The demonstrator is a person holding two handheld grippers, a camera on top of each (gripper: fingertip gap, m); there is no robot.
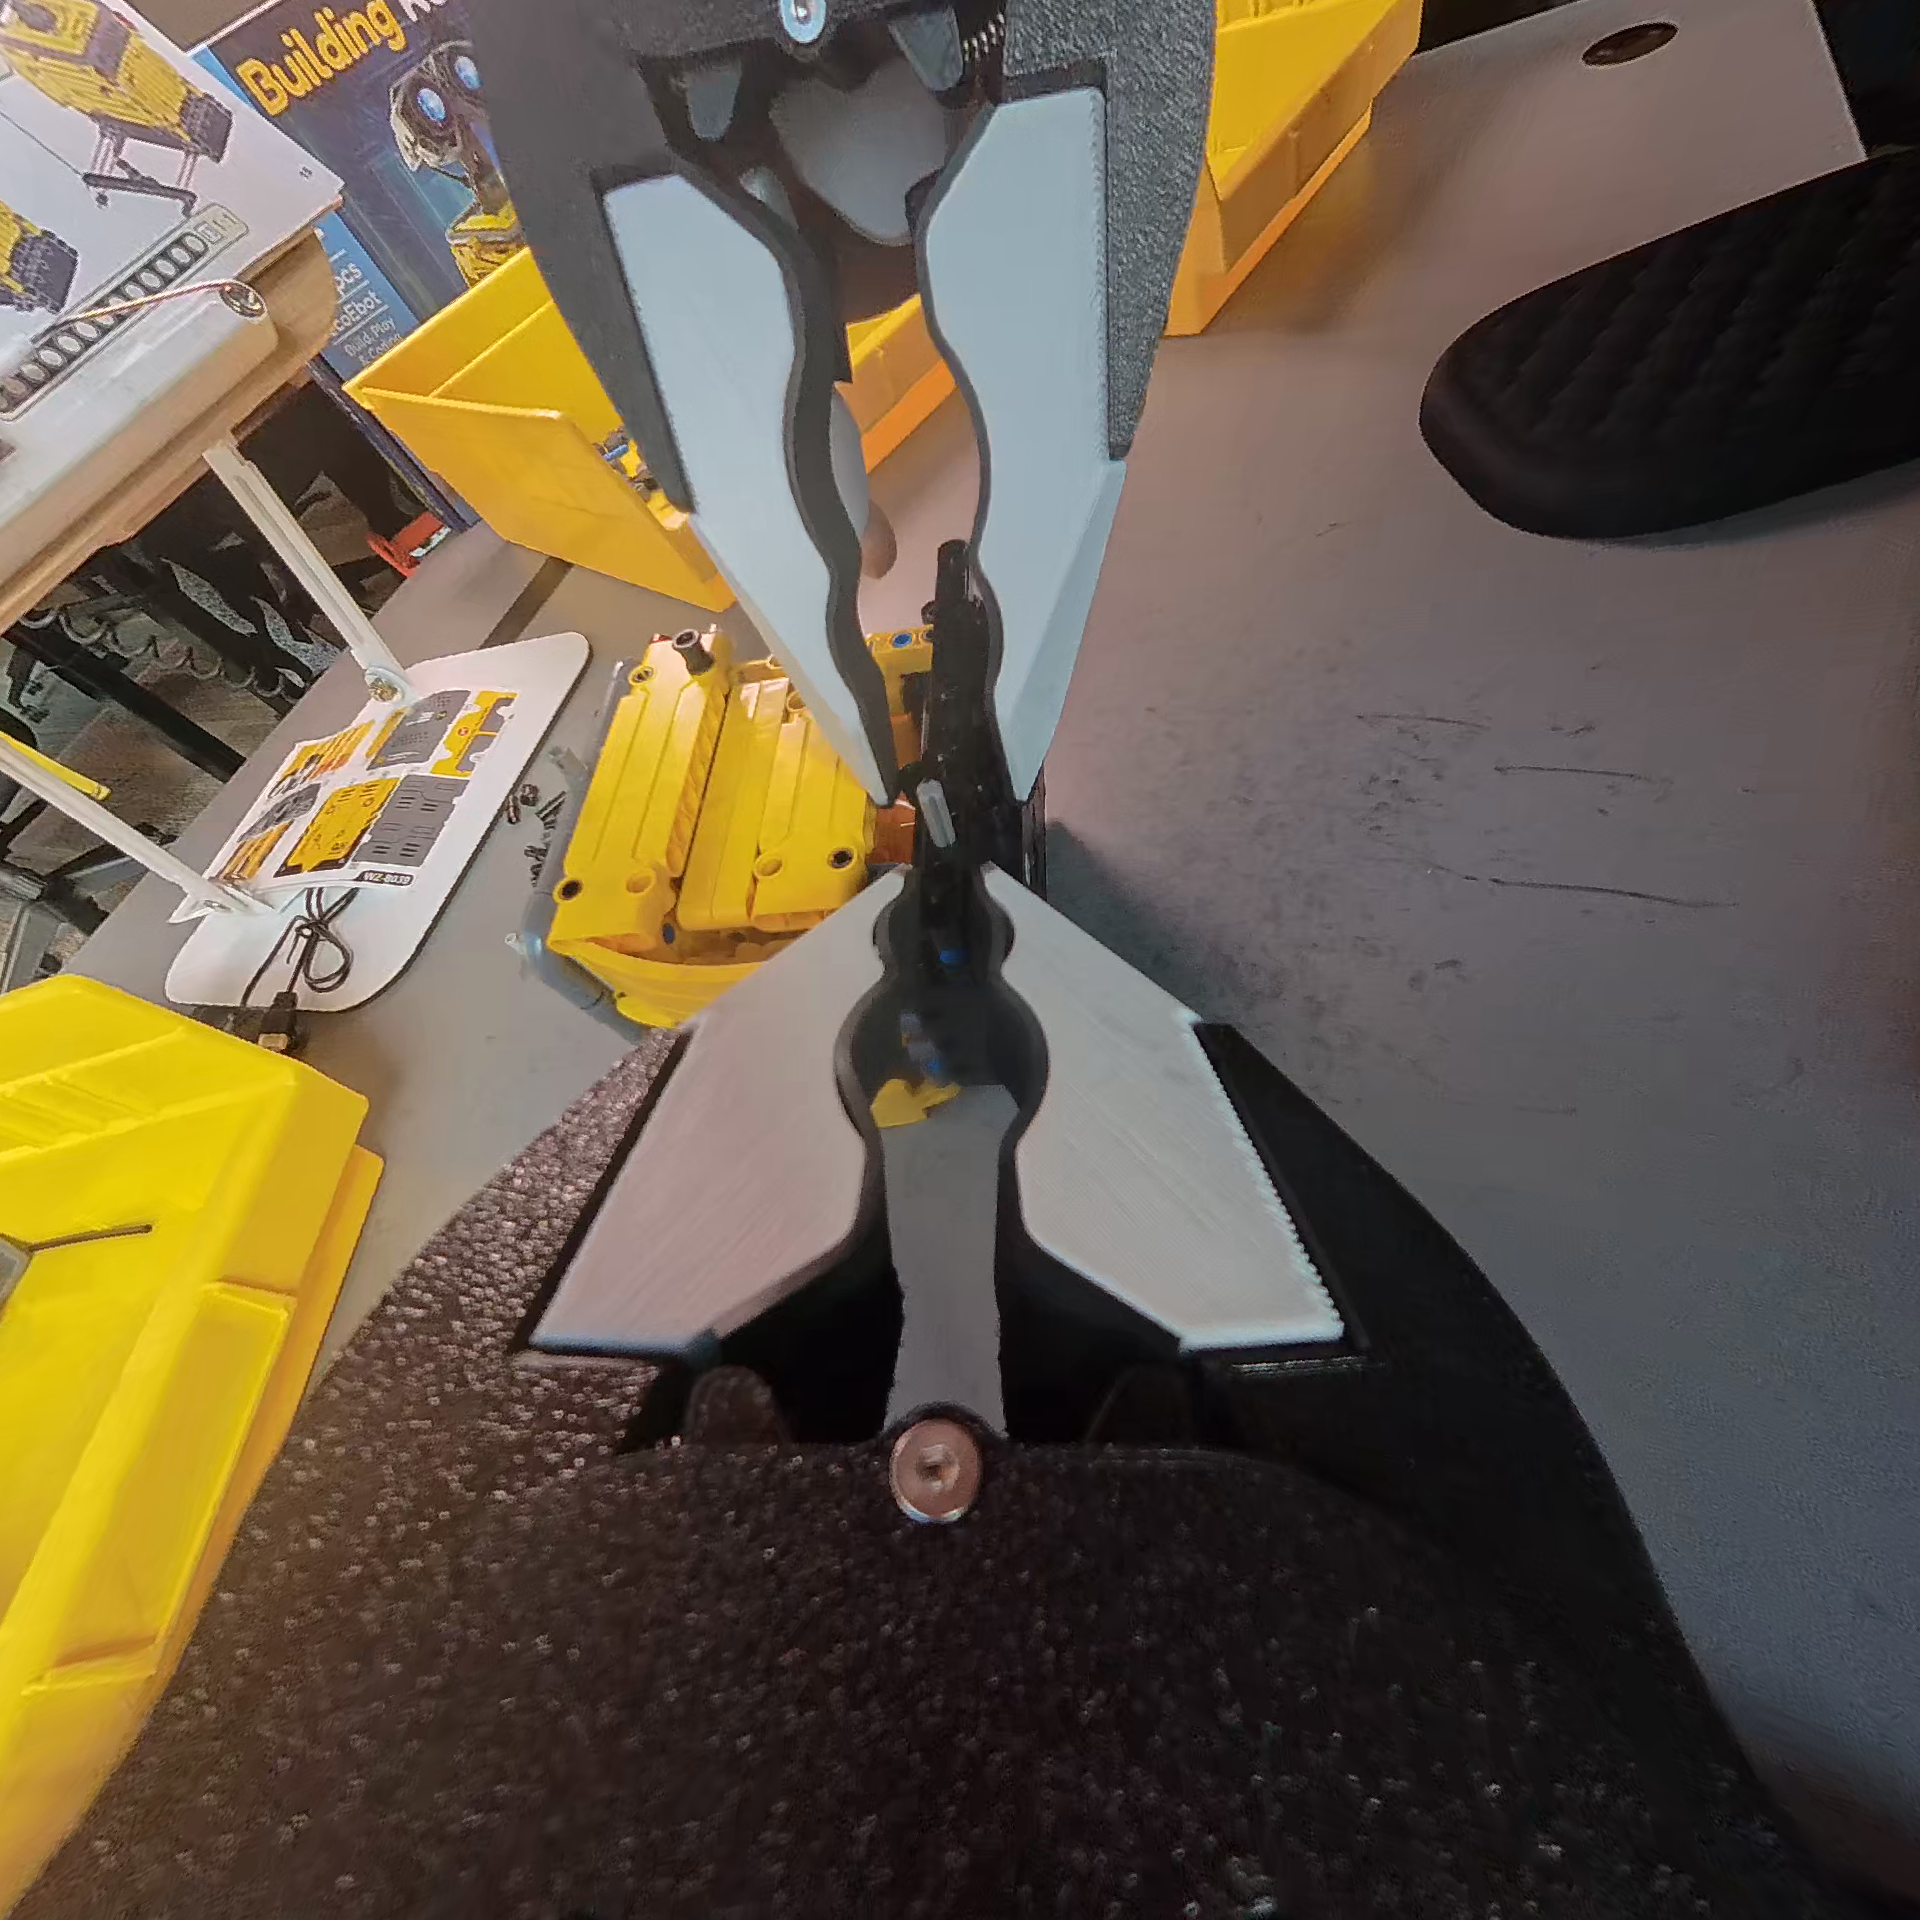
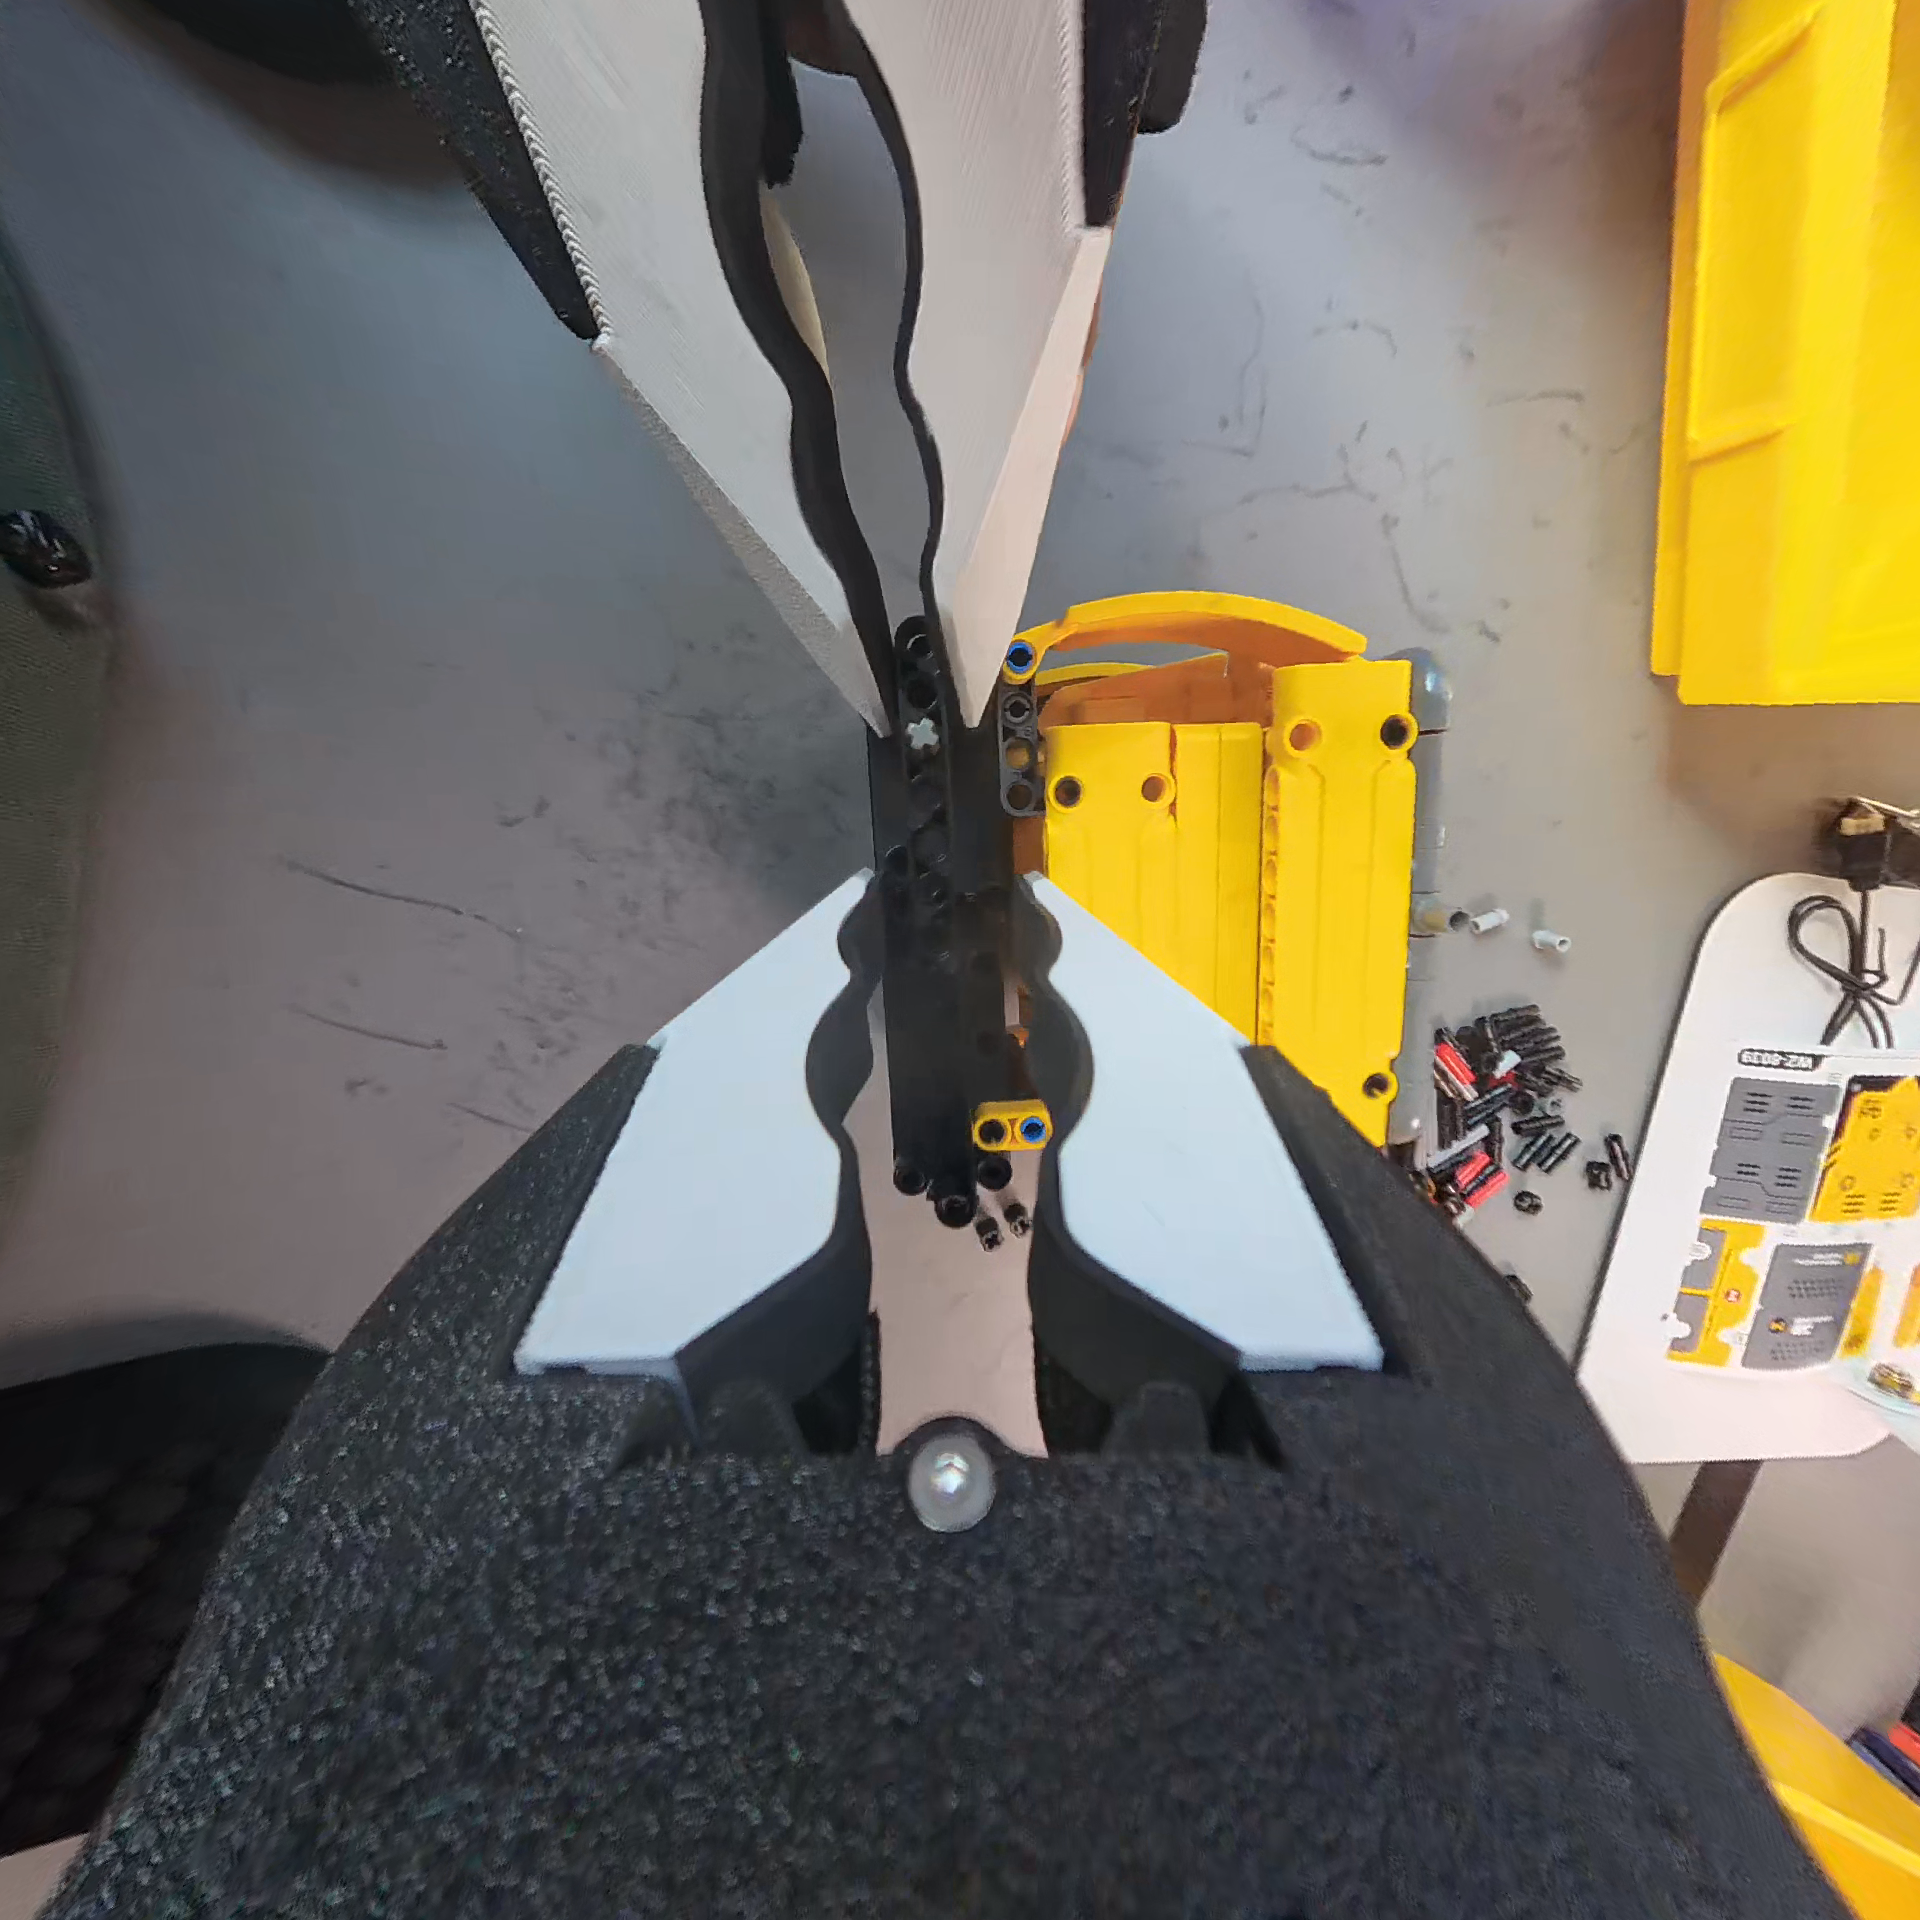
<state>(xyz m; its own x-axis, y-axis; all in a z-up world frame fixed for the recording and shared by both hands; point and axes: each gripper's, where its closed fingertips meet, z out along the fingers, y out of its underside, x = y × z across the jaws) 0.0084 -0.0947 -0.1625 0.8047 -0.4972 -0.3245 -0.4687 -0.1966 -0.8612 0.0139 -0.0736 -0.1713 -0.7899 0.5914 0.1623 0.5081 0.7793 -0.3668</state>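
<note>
The left tongs and right tongs, meeting tip to tip, each pinched the same black perforated beam assembly, just beside the yellow panelled model on the grey tabletop, with loose black pins near.

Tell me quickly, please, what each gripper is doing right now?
Left gripper: shut on the black beam assembly.
Right gripper: shut on the same black beam assembly.
</note>
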